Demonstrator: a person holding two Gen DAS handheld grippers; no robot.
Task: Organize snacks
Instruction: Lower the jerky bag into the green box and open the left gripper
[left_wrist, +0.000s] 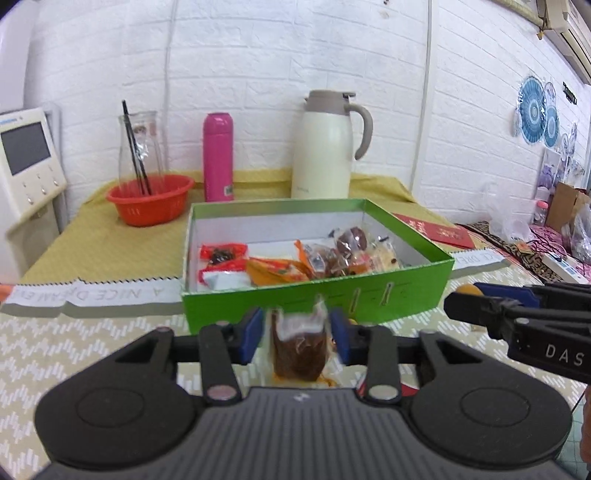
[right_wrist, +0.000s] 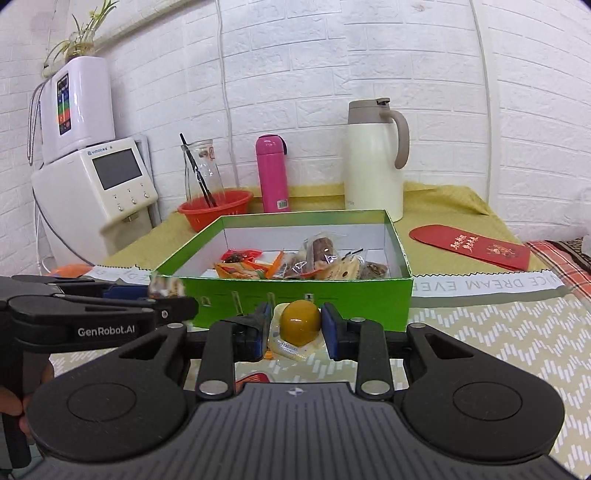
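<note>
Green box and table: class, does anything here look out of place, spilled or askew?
Nothing is spilled or damaged. Snacks lie loosely piled in the green box, not in rows. A red envelope lies askew on the table, right of the box.

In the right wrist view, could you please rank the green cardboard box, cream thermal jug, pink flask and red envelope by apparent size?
1. Green cardboard box, though nearest.
2. Cream thermal jug.
3. Red envelope and pink flask: too alike to rank.
</note>
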